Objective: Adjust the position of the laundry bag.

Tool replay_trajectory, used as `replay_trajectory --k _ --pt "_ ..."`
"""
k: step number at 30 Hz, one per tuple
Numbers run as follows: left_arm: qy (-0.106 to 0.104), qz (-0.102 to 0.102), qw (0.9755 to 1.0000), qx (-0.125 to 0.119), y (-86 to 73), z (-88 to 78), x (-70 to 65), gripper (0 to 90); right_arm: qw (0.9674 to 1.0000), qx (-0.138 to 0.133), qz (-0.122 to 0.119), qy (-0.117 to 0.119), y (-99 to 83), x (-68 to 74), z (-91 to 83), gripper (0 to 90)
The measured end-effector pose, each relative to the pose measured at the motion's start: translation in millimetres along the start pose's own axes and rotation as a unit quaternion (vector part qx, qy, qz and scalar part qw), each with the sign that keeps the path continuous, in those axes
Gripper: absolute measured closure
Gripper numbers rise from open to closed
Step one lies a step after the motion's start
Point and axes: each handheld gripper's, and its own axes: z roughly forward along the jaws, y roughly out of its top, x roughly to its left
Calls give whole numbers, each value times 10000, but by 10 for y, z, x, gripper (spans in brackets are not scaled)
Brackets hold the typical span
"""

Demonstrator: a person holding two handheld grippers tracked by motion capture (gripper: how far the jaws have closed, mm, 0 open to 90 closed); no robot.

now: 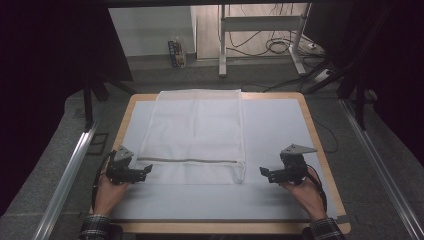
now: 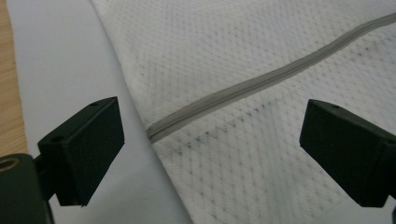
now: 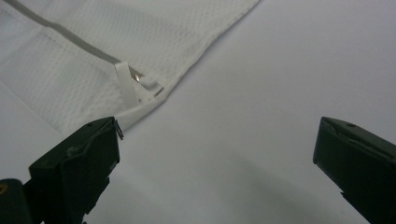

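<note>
Mesh bag [image 1: 195, 135] lies flat on tabletop [image 1: 280, 125], zipper [image 1: 187, 161] closed; left tongs [image 1: 141, 172] and right tongs [image 1: 266, 173] wide, nothing gripped yet.

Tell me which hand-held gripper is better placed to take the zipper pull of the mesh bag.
Probably the right hand-held gripper: the zipper pull lies at the mesh bag corner just ahead of its open jaws. The left hand-held gripper faces the zipper's other end.
</note>
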Motion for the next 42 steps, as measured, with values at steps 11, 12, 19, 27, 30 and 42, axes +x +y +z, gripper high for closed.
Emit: replay_trajectory --k 11,12,19,27,30,42 --pt "145 -37 9999 67 134 84 45 112 9995 168 -262 -67 323 74 265 132" --pt "130 -62 9999 51 139 84 66 133 9993 185 -305 -88 345 75 284 163" --pt "14 -262 9996 -110 175 75 190 340 9990 238 -377 -76 484 103 425 409" --pt "164 -357 9992 86 193 213 300 496 9970 522 -566 -33 608 187 775 480" --pt "216 -421 9988 111 183 235 344 506 9965 585 -585 -76 622 188 854 515" --pt "388 -518 9976 226 143 341 396 529 9944 722 -682 -353 622 236 1067 581"
